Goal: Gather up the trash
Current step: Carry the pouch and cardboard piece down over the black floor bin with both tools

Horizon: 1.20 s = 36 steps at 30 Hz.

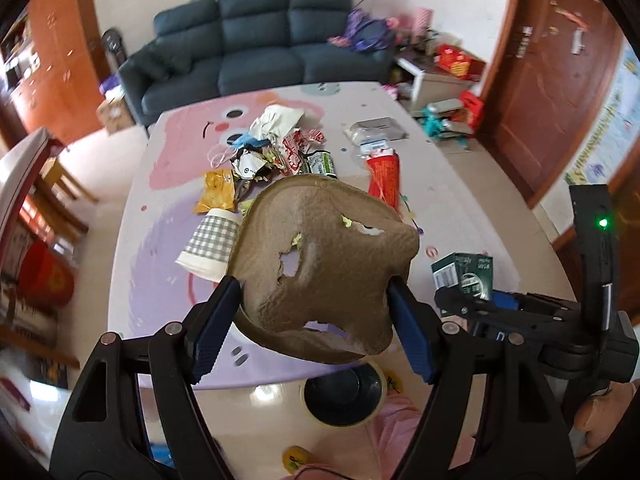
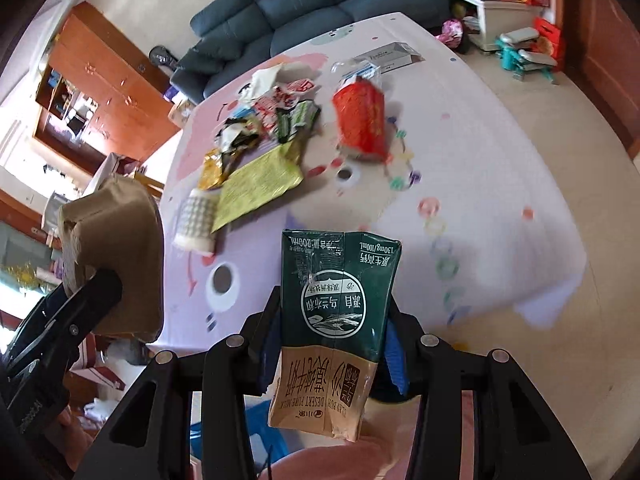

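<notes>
Left tool [image 1: 314,300] around torn pulp tray [image 1: 320,264], lower rim hidden.

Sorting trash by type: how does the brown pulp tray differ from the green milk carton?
The torn brown moulded-pulp tray is plain, rough and holed; the green-and-tan milk carton is smooth, printed and crumpled but intact. The tray sits in the left gripper, the carton in the right gripper. Both are held above the table.
</notes>
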### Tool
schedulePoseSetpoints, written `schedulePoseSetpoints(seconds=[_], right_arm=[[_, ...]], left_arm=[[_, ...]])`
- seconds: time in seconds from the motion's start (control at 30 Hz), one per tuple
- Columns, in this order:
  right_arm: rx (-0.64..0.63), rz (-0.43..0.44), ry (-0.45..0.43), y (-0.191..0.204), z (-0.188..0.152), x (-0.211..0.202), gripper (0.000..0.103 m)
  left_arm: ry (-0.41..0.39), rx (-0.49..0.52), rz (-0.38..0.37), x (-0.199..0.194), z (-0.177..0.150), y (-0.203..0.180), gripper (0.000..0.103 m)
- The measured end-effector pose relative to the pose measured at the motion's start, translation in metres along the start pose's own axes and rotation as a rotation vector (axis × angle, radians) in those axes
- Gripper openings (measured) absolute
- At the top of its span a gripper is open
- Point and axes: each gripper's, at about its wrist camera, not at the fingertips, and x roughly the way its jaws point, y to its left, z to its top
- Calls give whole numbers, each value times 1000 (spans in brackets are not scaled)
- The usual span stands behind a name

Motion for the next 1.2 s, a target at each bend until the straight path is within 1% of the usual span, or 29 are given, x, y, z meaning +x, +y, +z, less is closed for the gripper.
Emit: schedulePoseSetpoints(seconds=[0.13, 0.23, 0.33, 0.43, 0.47, 0.57, 0.7, 0.77, 0.9, 1.0, 1.07, 1.2], right_arm=[[-8, -40, -35, 22, -46, -13, 43], [-1, -59, -18, 27, -77, -14, 43], [16, -84, 11, 26, -101, -11, 43], [29, -108, 29, 17, -113, -9, 43], [30, -115, 35, 13, -111, -4, 43], [2, -147, 50, 5, -115, 3, 43], [-34, -152, 51, -4, -120, 13, 43], [-59, -152, 46, -9, -124, 18, 43], [-89, -154, 42, -24, -133, 35, 43], [-92, -154, 29, -38, -141, 52, 44], [-76, -153, 16, -51, -149, 66, 44], [-2, -141, 9, -82, -167, 99, 44]], left_arm=[[-13, 30, -40, -21, -31, 18, 72], [18, 58, -67, -25, -58, 27, 72], [53, 81, -77, -20, -76, 30, 72], [89, 87, -87, -16, -93, 32, 72], [99, 84, -91, -11, -94, 31, 72], [113, 71, -90, -4, -101, 30, 72], [147, 73, -98, 12, -107, 18, 72], [165, 101, -91, 23, -110, 8, 72], [146, 183, -72, 45, -117, -15, 72], [154, 260, -68, 66, -134, -34, 72], [179, 296, -69, 82, -149, -45, 72], [229, 335, -38, 118, -172, -58, 72]])
